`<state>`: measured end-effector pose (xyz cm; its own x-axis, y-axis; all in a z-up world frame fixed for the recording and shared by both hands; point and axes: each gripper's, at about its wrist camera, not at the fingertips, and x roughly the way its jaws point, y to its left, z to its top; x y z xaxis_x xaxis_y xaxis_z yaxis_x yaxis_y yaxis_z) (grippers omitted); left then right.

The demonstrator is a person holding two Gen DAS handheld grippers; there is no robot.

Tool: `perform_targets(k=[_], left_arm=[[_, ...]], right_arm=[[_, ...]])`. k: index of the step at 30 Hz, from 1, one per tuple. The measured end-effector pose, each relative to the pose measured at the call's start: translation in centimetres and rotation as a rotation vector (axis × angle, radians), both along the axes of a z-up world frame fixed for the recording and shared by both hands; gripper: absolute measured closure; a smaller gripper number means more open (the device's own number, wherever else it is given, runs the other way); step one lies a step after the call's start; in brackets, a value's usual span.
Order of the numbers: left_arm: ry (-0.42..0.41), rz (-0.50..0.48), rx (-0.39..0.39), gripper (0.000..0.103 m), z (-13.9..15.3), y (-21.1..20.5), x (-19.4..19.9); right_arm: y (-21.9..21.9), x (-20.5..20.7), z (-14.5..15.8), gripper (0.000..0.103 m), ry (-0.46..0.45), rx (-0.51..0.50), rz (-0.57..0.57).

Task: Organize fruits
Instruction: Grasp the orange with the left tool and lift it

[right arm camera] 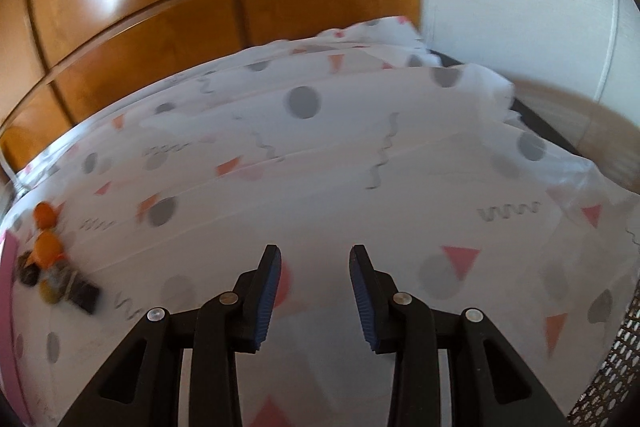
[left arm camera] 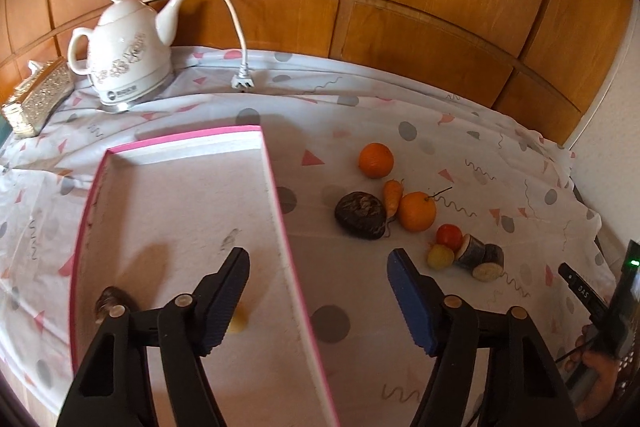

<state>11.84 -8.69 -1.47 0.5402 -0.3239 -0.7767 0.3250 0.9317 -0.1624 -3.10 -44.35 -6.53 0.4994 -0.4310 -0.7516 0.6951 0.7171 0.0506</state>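
Note:
A shallow pink-rimmed tray [left arm camera: 180, 187] lies on the patterned tablecloth. In it are a yellow fruit [left arm camera: 239, 321], half hidden behind my left finger, and a brown item [left arm camera: 108, 303]. My left gripper [left arm camera: 318, 253] is open and empty, straddling the tray's right wall. On the cloth to the right lie two oranges [left arm camera: 376, 160] [left arm camera: 417, 211], a small carrot [left arm camera: 392, 195], a dark lump [left arm camera: 361, 214], a red fruit [left arm camera: 449, 235], a small yellow fruit [left arm camera: 441, 256] and cut eggplant pieces [left arm camera: 480, 259]. My right gripper [right arm camera: 315, 249] is narrowly open over bare cloth, the blurred fruit pile [right arm camera: 48, 255] far to its left.
A white kettle [left arm camera: 124, 55] with its cord and plug [left arm camera: 243, 81] and a gold tissue box [left arm camera: 38, 103] stand at the back left against wooden panels. A hand with the other gripper's body [left arm camera: 612, 307] shows at the right edge. A metal mesh [right arm camera: 608, 367] sits beyond the table's right edge.

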Motion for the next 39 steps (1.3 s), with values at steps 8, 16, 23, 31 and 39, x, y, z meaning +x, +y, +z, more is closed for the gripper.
perform_targets(k=[8,16,23,31,39], left_arm=[[0.013,-0.04,0.019,0.041,-0.8,-3.5,2.5],[0.056,-0.067,0.024,0.045,-2.0,-6.6,5.7],[0.068,-0.094,0.052,0.05,-3.0,-9.5,8.6],[0.11,-0.098,0.076,0.058,-5.1,-12.0,12.2],[0.115,-0.088,0.017,0.065,-4.7,-11.1,12.1]], right_arm=[[-2.3,-0.8,-1.0,0.067,0.025,0.023,-0.076],[-2.4,-0.6,-1.2,0.064,0.018,0.012,-0.069],[-2.3,-0.6,-1.3,0.059,0.012,0.015,-0.063],[-2.2,-0.6,-1.4,0.055,0.002,0.019,-0.056],[-1.9,-0.3,-1.6,0.05,0.0,0.015,-0.049]])
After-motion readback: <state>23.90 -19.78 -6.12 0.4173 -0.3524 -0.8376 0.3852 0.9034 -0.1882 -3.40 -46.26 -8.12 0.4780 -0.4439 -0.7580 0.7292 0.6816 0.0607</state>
